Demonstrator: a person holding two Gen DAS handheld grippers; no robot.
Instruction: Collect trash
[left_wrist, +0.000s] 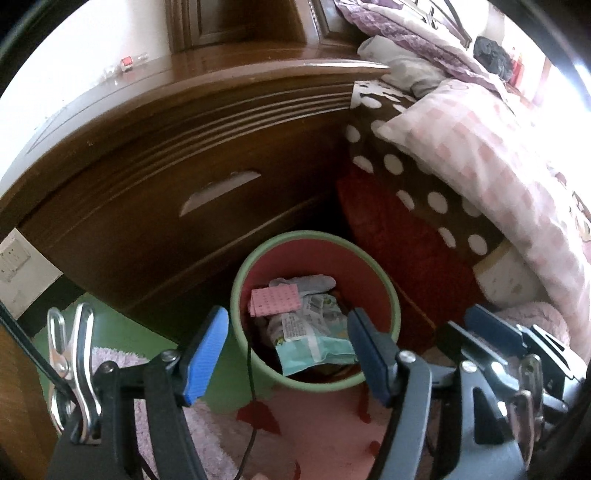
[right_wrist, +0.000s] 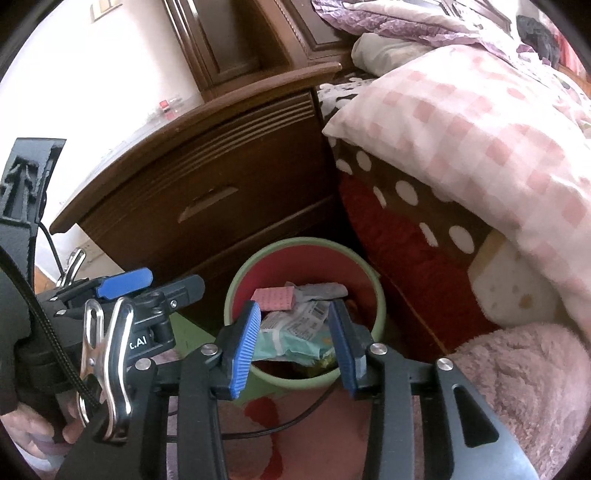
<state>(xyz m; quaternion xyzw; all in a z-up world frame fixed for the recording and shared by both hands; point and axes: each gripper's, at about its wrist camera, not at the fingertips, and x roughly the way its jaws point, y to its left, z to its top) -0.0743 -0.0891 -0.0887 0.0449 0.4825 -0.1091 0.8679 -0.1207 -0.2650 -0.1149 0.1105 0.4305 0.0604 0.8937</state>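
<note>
I am holding both claws over the bin (left_wrist: 314, 310), which is standing on the floor between the nightstand (left_wrist: 177, 177) on the left and the bed (left_wrist: 480, 155) on the right. My left claw (left_wrist: 284, 354) is spread wide with nothing between its pads. My right claw (right_wrist: 295, 347) is spread less far and is also pinching nothing; the trash is only showing through the gap behind it.

The trash is lying inside the bin: one pink dotted sheet (left_wrist: 275, 301) on top at the far left, one grey wrapper (left_wrist: 314, 282) behind it, one white printed packet (left_wrist: 306, 321) in the middle, and one teal pouch (left_wrist: 314, 352) leaning on the near wall. That is four pieces I can count; anything deeper is hidden.

I judge the risks from here to be these. One thin black cable (left_wrist: 251, 387) is hanging down across the near rim, so a claw dipping in could snag it and tip the bin. The two claws are working close together, so they could knock each other over the one opening. The teal pouch is riding high, so a nudge could flip it out onto the pink rug (left_wrist: 325, 435).

On the nightstand top, far left, I am seeing one small red item (left_wrist: 126, 62), too small to identify.
</note>
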